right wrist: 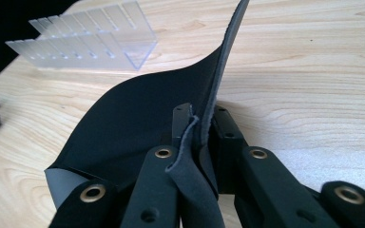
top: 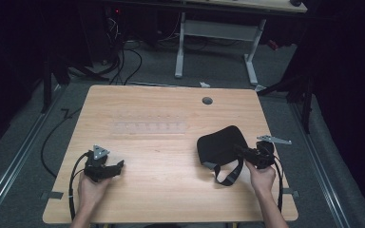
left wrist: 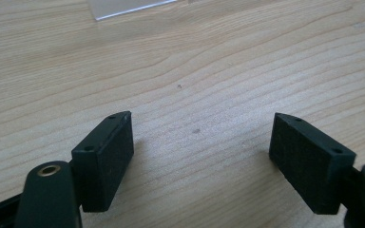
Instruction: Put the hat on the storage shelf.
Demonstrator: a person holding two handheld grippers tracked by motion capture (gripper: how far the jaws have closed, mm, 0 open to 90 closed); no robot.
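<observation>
The black pad (top: 221,145) lies at the table's (top: 166,190) right side; soft, light, floppy (strap trailing); the right hand-held gripper (top: 245,153) is clenched on its thin edge, a sound hold; the left hand-held gripper (top: 119,166) rests released, nothing between its jaws.

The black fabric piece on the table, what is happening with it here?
A person works at a wooden table with a gripper in each hand. The right gripper has its jaws shut on an edge of the black fabric piece, a soft pad with a strap, and holds that edge lifted. The left gripper rests open over bare wood, holding nothing. A clear plastic rack lies farther back.
</observation>
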